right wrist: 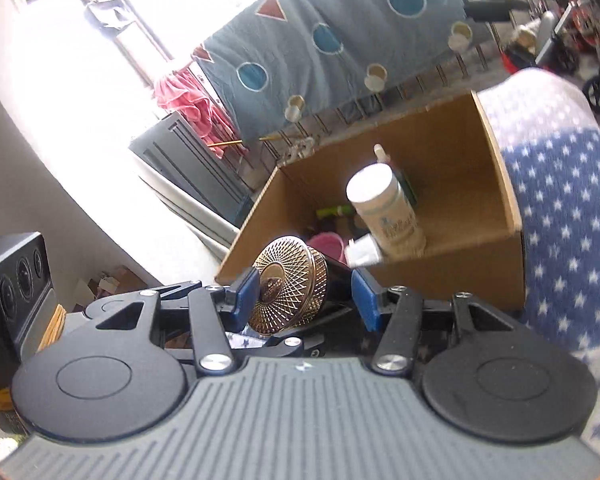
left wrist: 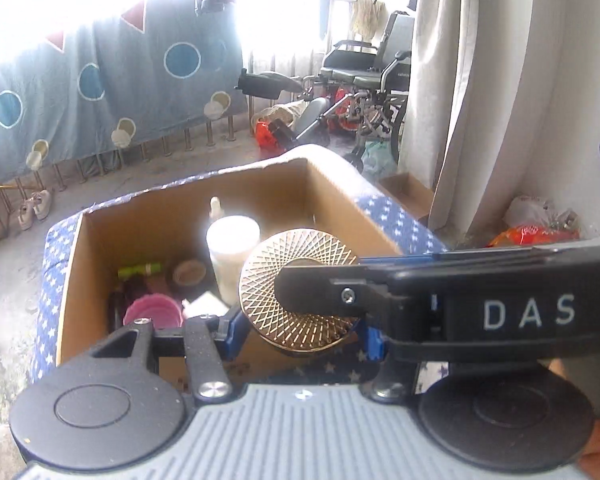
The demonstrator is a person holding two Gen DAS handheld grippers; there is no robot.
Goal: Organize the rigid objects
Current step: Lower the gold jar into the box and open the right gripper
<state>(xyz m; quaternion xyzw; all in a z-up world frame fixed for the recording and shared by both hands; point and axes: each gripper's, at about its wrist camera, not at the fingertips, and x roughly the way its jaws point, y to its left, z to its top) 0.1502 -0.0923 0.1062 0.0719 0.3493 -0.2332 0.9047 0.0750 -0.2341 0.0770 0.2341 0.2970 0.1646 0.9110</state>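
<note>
Gold lattice-patterned jar lid [left wrist: 296,280] — brown cardboard box [left wrist: 260,188] — blue white-starred blanket [right wrist: 572,200].

A surface covered with a blue cloth with white stars [left wrist: 396,216] is seen ahead of both grippers and partly below them. An open cardboard box [left wrist: 340,196] is set directly on this cloth, just beyond the gripper fingers. In the right wrist view the same cloth [right wrist: 564,216] is seen rising to the right of the box [right wrist: 452,136], higher than its wall. Beyond the box, further from the grippers, a grey floor [left wrist: 204,160] is seen, and a pair of light shoes [left wrist: 36,208] is placed on it.
</note>
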